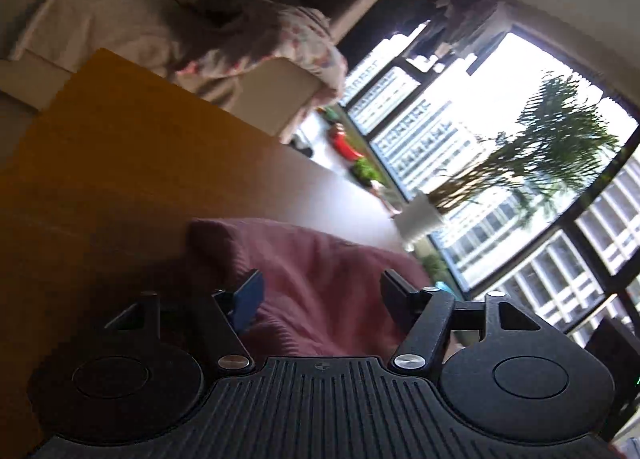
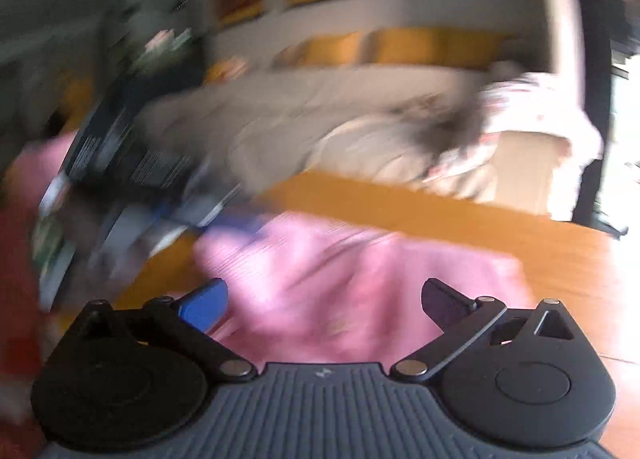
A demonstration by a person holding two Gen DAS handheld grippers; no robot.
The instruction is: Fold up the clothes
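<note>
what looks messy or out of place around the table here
The pink cloth lies rumpled on the wooden table, not folded flat. Behind it, loose clothes are heaped untidily on the sofa. The right wrist view is too blurred to judge the dark things at its left.

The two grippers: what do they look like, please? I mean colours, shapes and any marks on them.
The left gripper and the right gripper look alike: a ribbed body, black on the left, more blue-grey on the right, with a small emblem at its middle, a round black disc on each side, and black link arms with silver rivets. Each has one blue pad and one dark pad. No cable, sleeve or hand shows.
</note>
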